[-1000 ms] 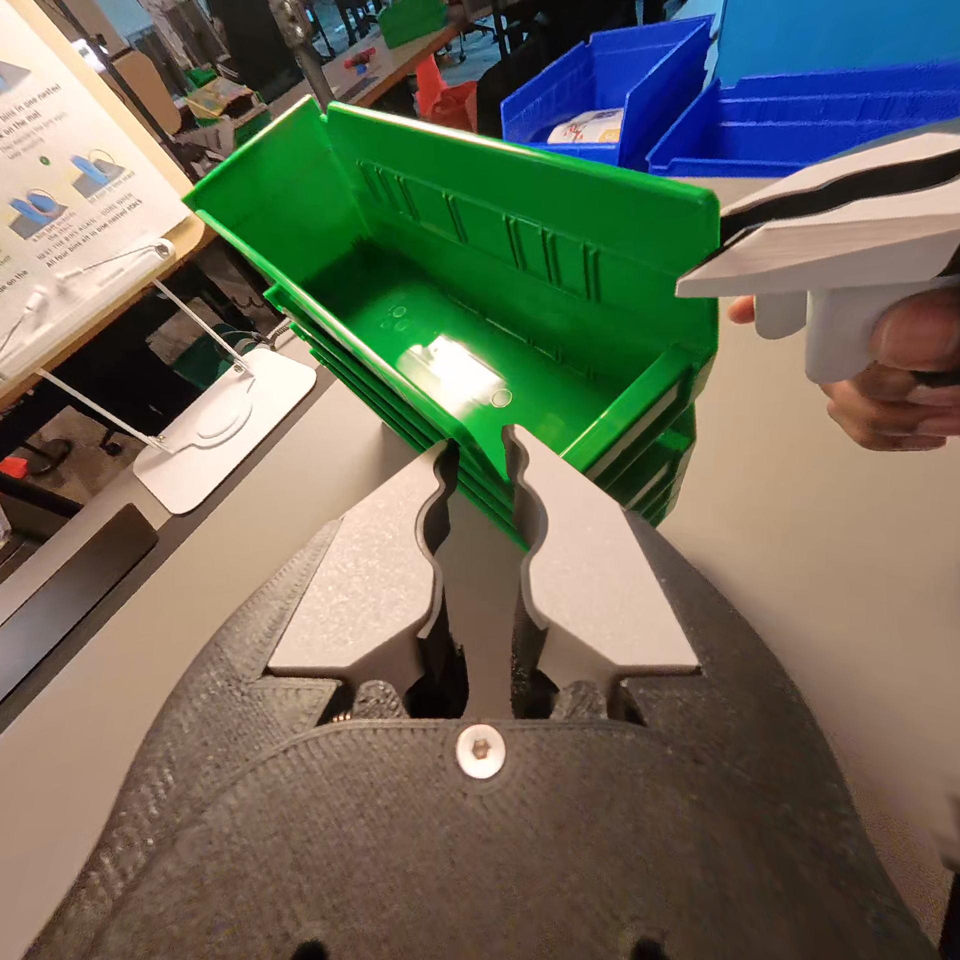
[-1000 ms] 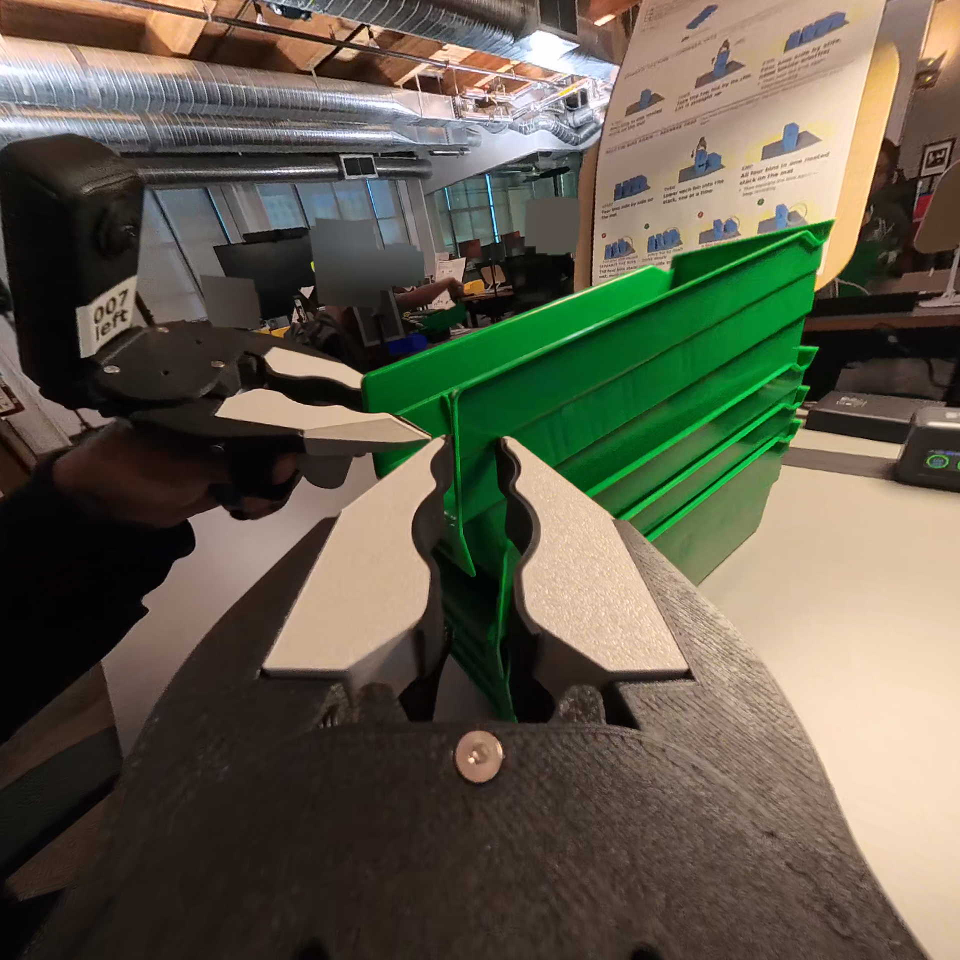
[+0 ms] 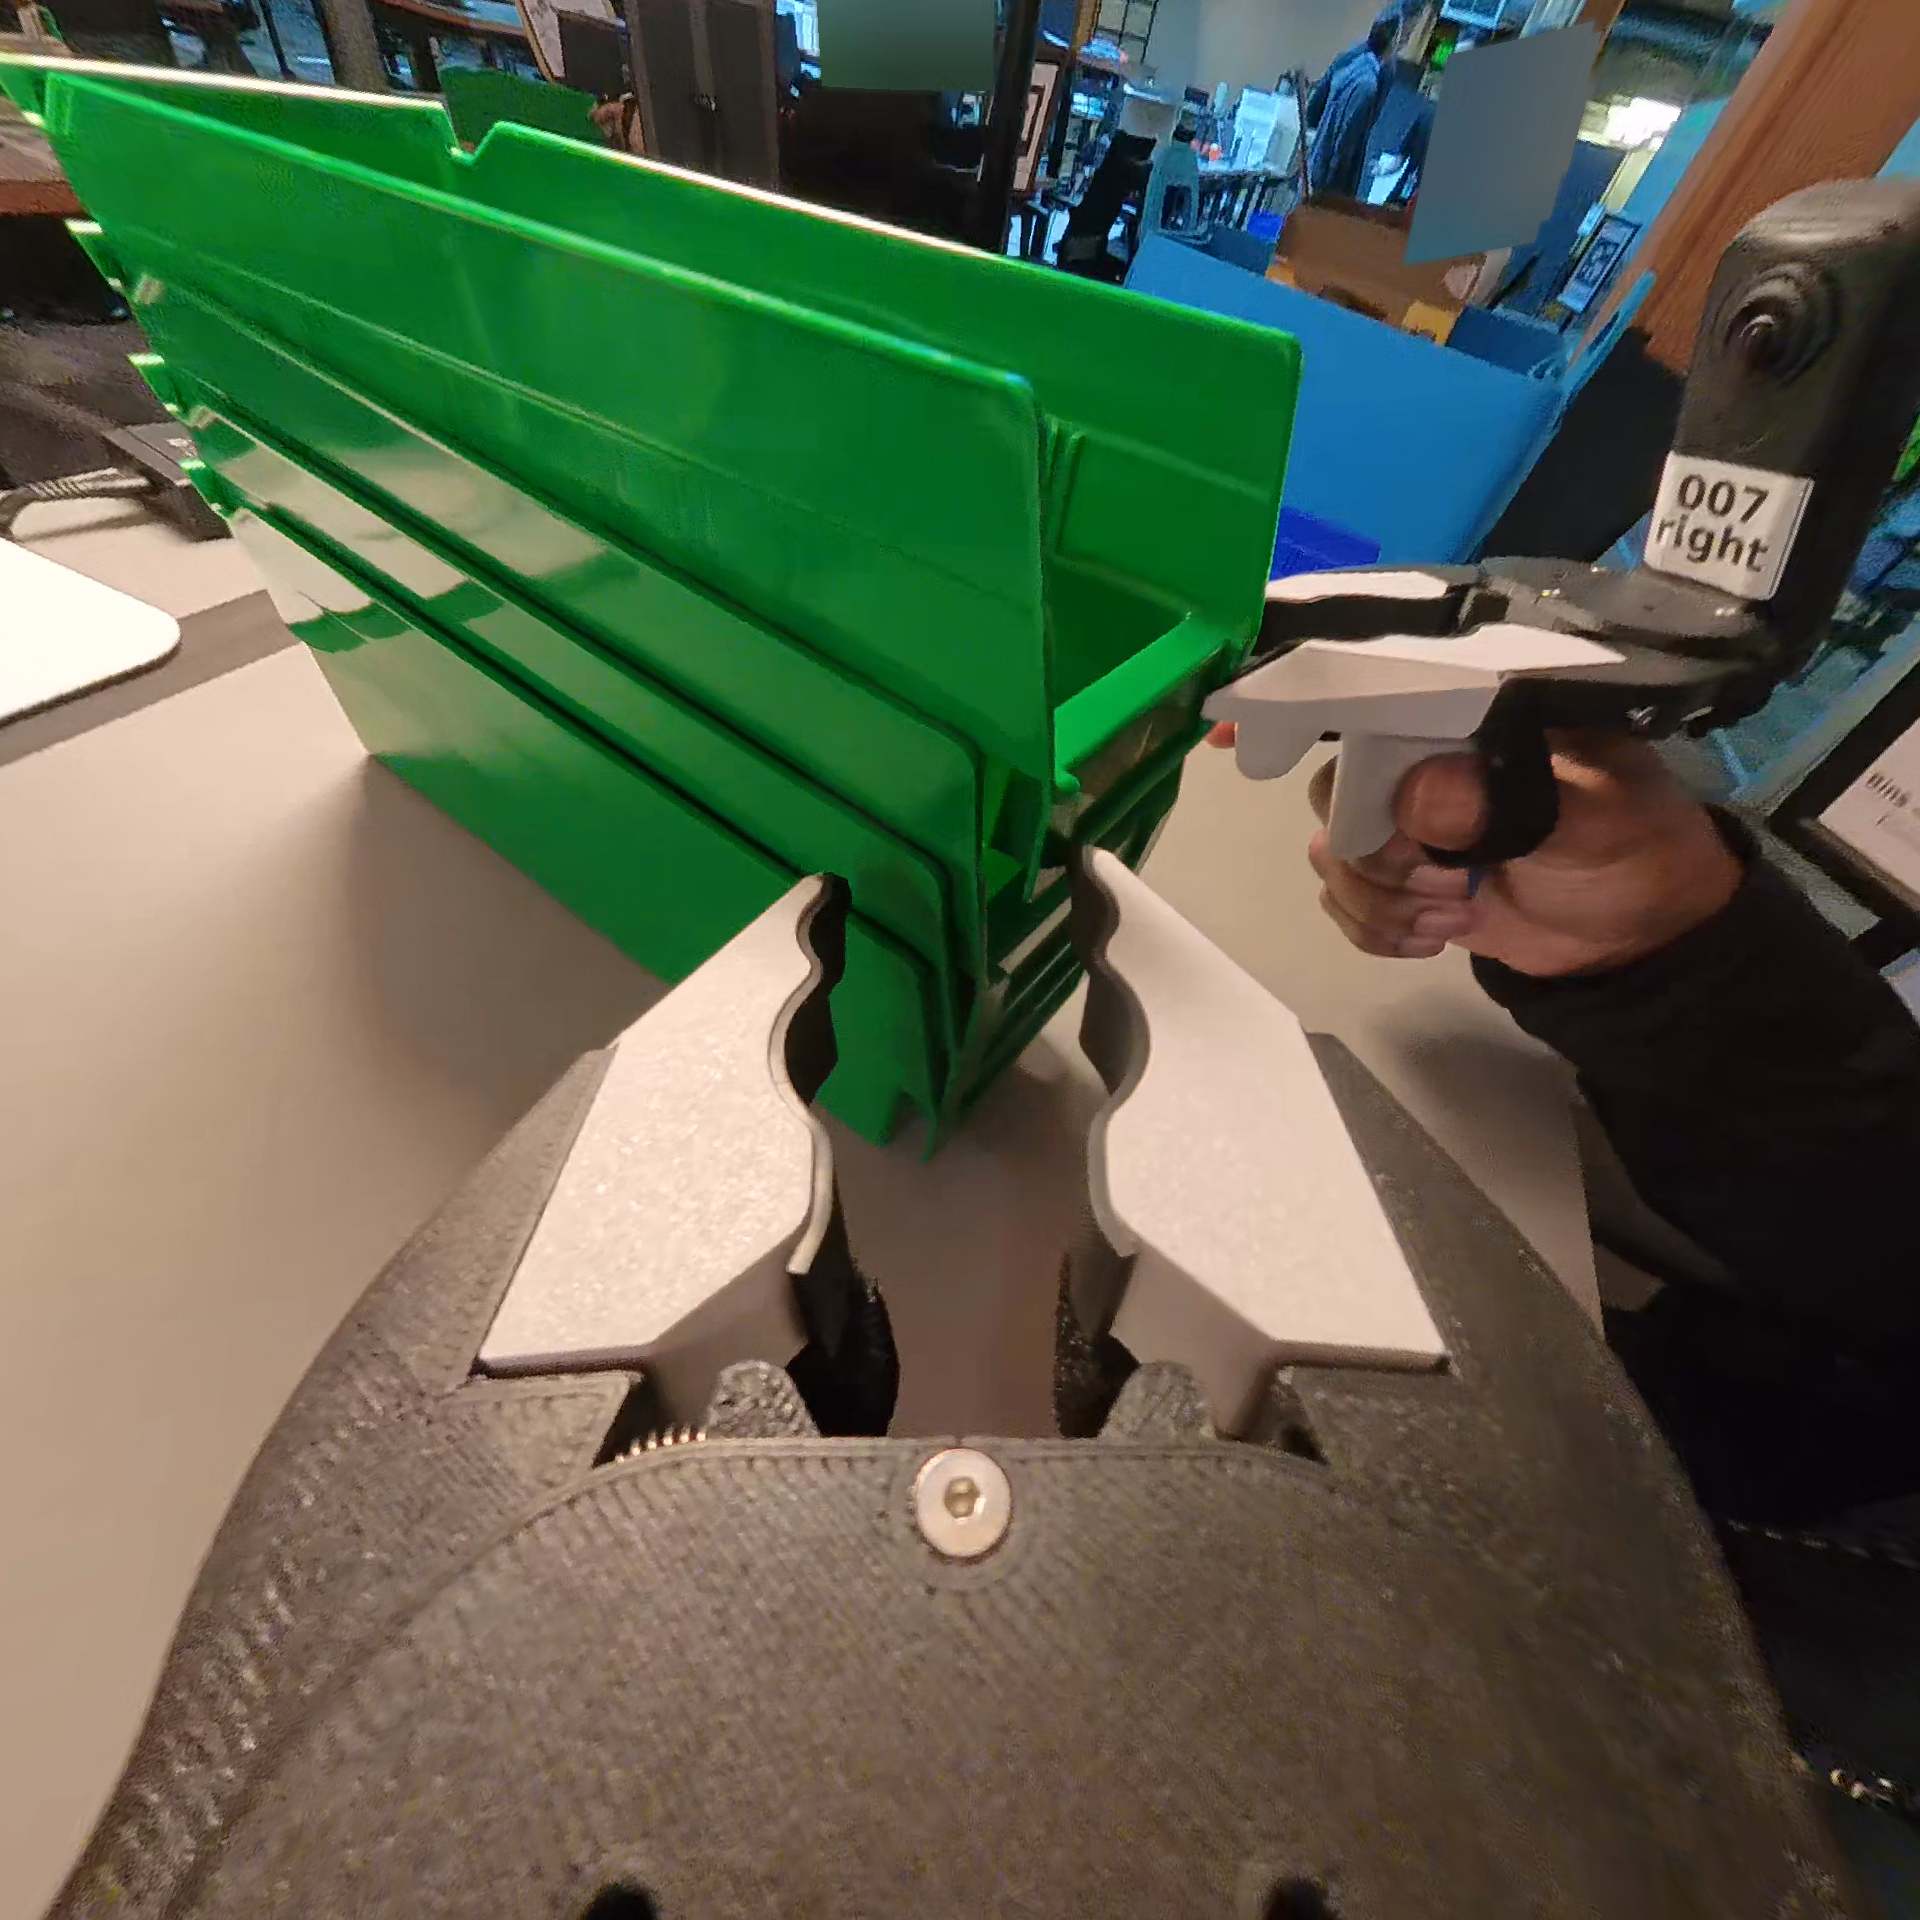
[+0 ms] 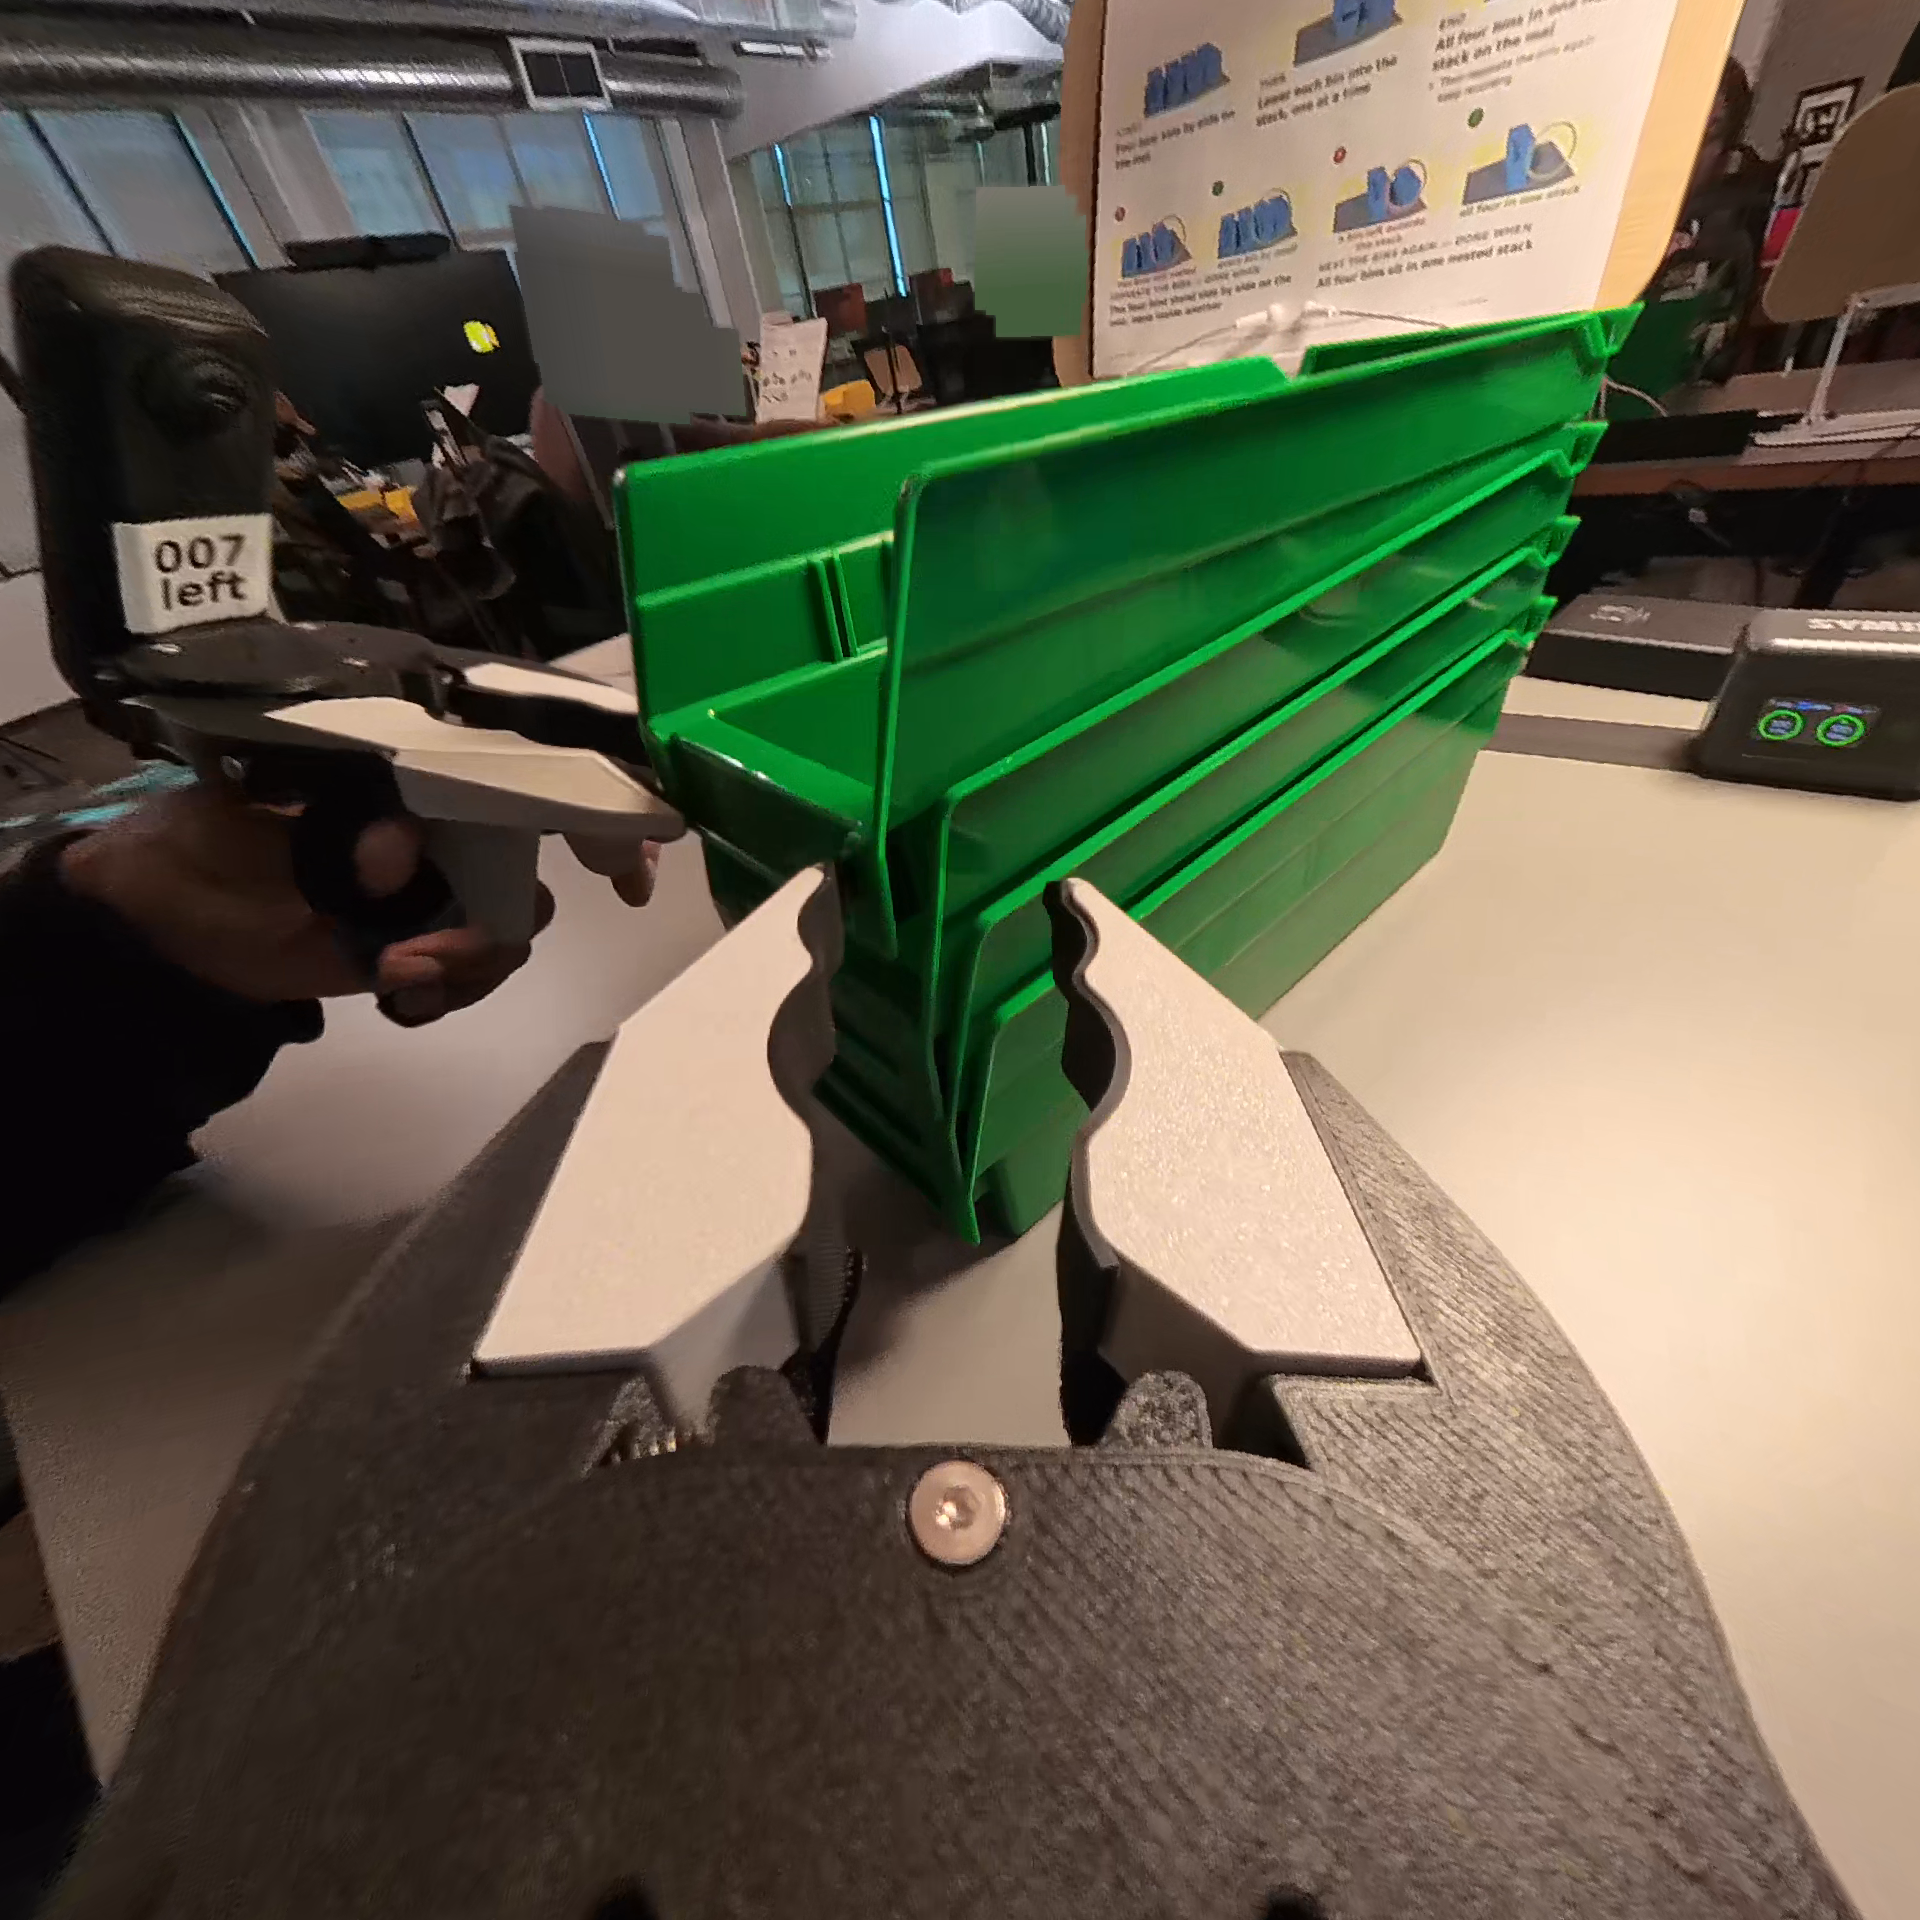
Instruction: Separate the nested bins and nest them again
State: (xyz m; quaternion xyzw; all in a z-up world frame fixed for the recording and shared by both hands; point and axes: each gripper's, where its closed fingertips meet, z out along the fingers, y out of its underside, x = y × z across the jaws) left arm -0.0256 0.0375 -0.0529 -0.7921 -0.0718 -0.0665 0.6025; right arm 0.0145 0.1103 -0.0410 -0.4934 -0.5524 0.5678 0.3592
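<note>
Both tools (image 3: 956, 894) (image 4: 940, 894) open, straddling corners of the green bins (image 3: 623, 499)

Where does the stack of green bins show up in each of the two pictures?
Left wrist view: the green bins fill the upper left, a corner reaching between this gripper's fingers.
Right wrist view: the green bins run from centre to upper right.
Shared landmark: the grey table that the stack stands on.

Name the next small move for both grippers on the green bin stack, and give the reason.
Probably close both on the top bin's wall corners. The left gripper and right gripper stand open, each straddling a corner of the nested bins, which rest on the table, top bin tilted.
</note>
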